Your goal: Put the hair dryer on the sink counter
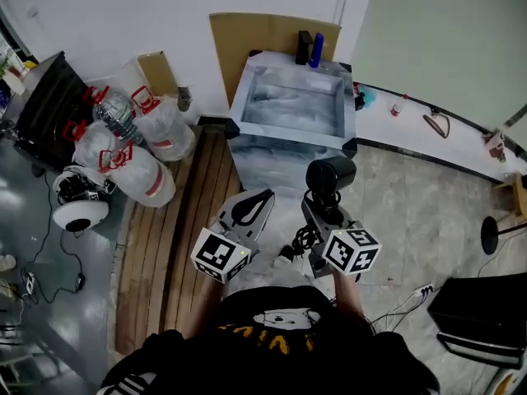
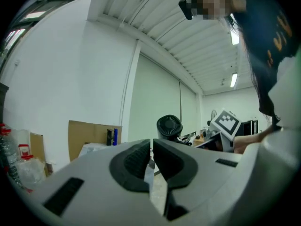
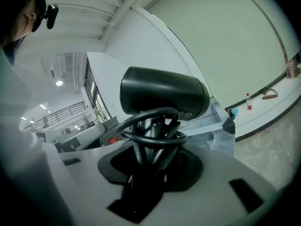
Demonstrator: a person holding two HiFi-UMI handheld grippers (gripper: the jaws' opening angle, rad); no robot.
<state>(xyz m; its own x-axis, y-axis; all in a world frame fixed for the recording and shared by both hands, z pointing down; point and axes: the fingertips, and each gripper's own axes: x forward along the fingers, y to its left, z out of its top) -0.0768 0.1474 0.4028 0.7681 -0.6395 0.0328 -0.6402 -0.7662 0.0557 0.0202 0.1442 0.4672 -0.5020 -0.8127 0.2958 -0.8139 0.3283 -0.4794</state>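
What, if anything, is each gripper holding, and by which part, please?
The right gripper holds the hair dryer by its cord-wrapped handle; the left gripper holds nothing.

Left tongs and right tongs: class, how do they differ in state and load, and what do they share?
The left tongs are closed on nothing; the right tongs are clamped on the hair dryer by its cord-wrapped handle. The left tongs' dark pads show bare; the right tongs' pads are mostly covered by that handle. Each bears a marker cube and points toward the sink.
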